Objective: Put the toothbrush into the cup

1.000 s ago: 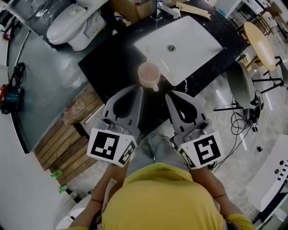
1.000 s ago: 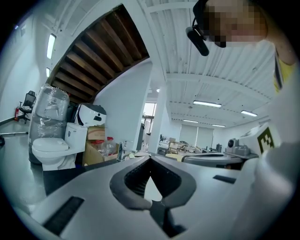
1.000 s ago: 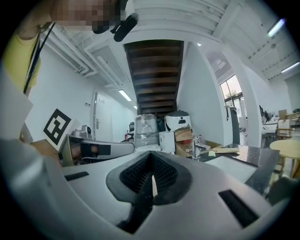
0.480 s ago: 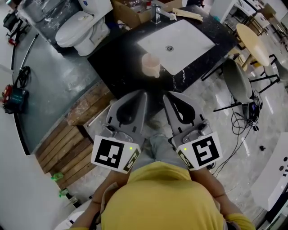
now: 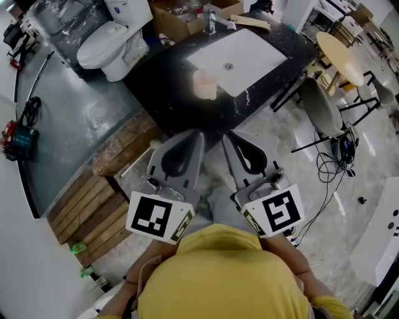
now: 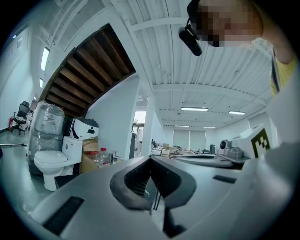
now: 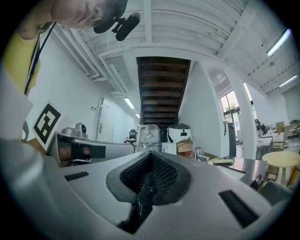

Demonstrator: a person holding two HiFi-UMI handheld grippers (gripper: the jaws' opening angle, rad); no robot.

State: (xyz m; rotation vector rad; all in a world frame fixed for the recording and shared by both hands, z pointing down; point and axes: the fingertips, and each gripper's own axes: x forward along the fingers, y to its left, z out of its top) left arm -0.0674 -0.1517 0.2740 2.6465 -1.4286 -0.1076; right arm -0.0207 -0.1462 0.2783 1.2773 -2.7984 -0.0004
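Note:
A pink cup (image 5: 204,84) stands on the black counter (image 5: 162,87), just left of the white sink basin (image 5: 240,53). I cannot make out a toothbrush in any view. My left gripper (image 5: 193,133) and right gripper (image 5: 229,136) are held side by side over the floor, short of the counter's near edge and well back from the cup. In the left gripper view the left gripper (image 6: 150,159) is shut with nothing between its jaws. The right gripper (image 7: 151,155) is likewise shut and empty. Both gripper views look level across the room, and the cup is hidden from them.
A white toilet (image 5: 109,38) stands left of the counter, with a wooden pallet (image 5: 93,196) on the floor nearer me. A faucet (image 5: 210,22) and cardboard box (image 5: 177,15) sit behind the sink. A grey chair (image 5: 321,112), round wooden stool (image 5: 340,56) and cables (image 5: 333,165) are to the right.
The counter, sink and cup have shrunk and slid up the head view as the person backs away. Both grippers have drawn back from the cup, still shut and empty.

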